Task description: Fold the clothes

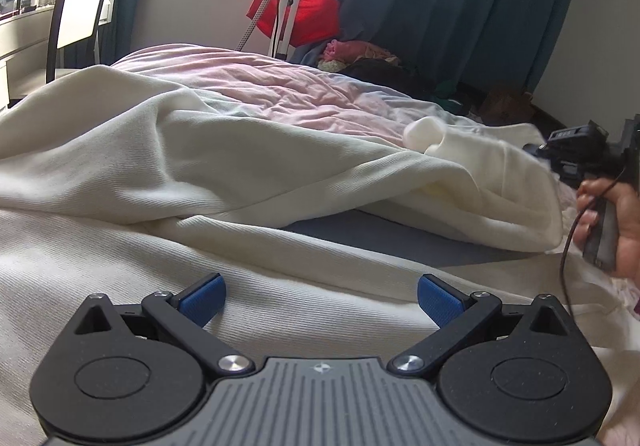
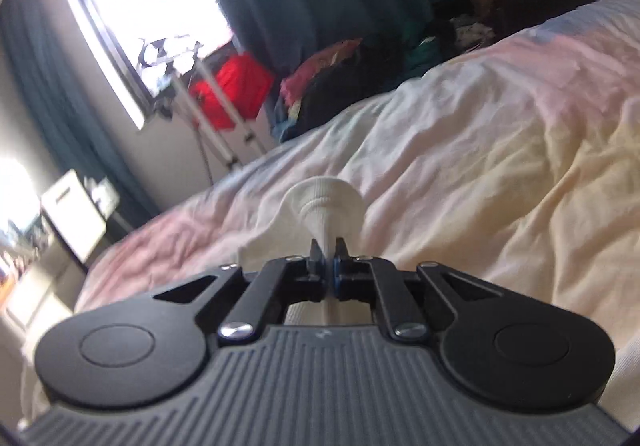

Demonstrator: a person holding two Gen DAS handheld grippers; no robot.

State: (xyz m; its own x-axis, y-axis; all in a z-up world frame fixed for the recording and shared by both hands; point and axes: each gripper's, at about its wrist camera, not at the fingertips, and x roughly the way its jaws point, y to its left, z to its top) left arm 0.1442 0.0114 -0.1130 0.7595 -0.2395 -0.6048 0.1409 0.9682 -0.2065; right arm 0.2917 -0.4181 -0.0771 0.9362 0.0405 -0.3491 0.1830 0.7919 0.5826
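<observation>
A cream ribbed garment (image 1: pixel 168 161) lies rumpled across the bed, partly folded over itself. My left gripper (image 1: pixel 322 296) is open and empty, low over the near part of the cloth, its blue pads (image 1: pixel 202 300) spread wide. My right gripper (image 2: pixel 329 248) is shut on the garment's ribbed cuff end (image 2: pixel 324 201), which sticks up past the jaws. In the left wrist view the right gripper body (image 1: pixel 580 153) shows at the right edge, held in a hand, with the pinched cuff (image 1: pixel 424 133) lifted off the bed.
The bed has a pale pink and yellow duvet (image 2: pixel 500 117). A red bag (image 1: pixel 300 17) hangs on a stand by the window. A pile of clothes (image 1: pixel 360 55) lies beyond the bed. A white chair (image 1: pixel 78 5) stands at the left. Dark blue curtains hang behind.
</observation>
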